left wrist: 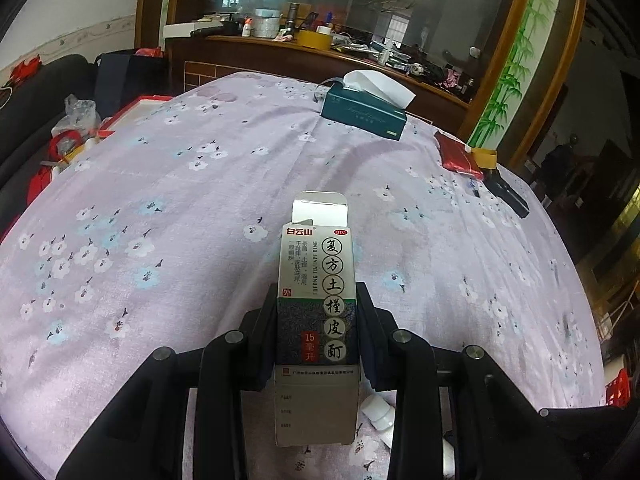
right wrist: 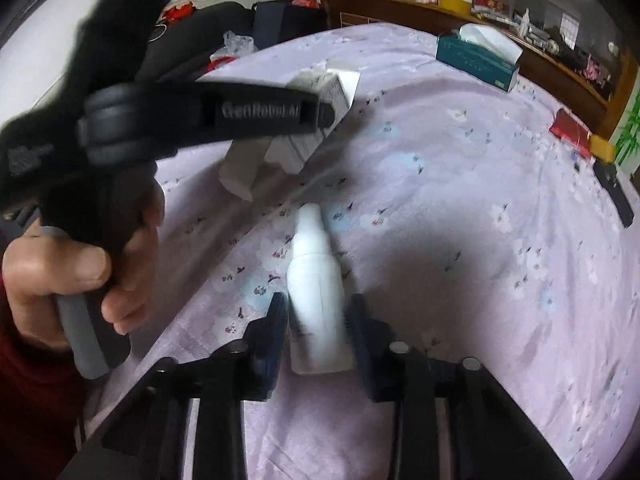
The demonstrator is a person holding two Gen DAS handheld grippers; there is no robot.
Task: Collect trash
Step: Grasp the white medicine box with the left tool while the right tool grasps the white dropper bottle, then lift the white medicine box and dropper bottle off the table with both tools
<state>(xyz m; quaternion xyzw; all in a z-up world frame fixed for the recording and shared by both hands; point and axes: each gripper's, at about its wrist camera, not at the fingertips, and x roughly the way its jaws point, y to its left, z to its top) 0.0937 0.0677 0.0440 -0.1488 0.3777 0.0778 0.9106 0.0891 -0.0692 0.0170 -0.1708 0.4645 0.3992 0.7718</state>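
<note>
My left gripper (left wrist: 318, 300) is shut on an opened medicine box (left wrist: 316, 280) with Chinese print and holds it above the flowered purple cloth (left wrist: 180, 200). The same box (right wrist: 320, 92) shows in the right wrist view, held by the left gripper (right wrist: 326, 114) at the upper left. My right gripper (right wrist: 318, 308) has a white plastic bottle (right wrist: 316, 280) between its fingers; the image is blurred and the pads look close to or on the bottle's sides. The bottle also peeks out under the box in the left wrist view (left wrist: 378, 412).
A teal tissue box (left wrist: 362, 112) sits at the table's far side. A red packet (left wrist: 456, 156), a yellow tape roll (left wrist: 484, 158) and a black object (left wrist: 506, 194) lie at the right edge. A red tray with clutter (left wrist: 84, 136) stands off the left edge.
</note>
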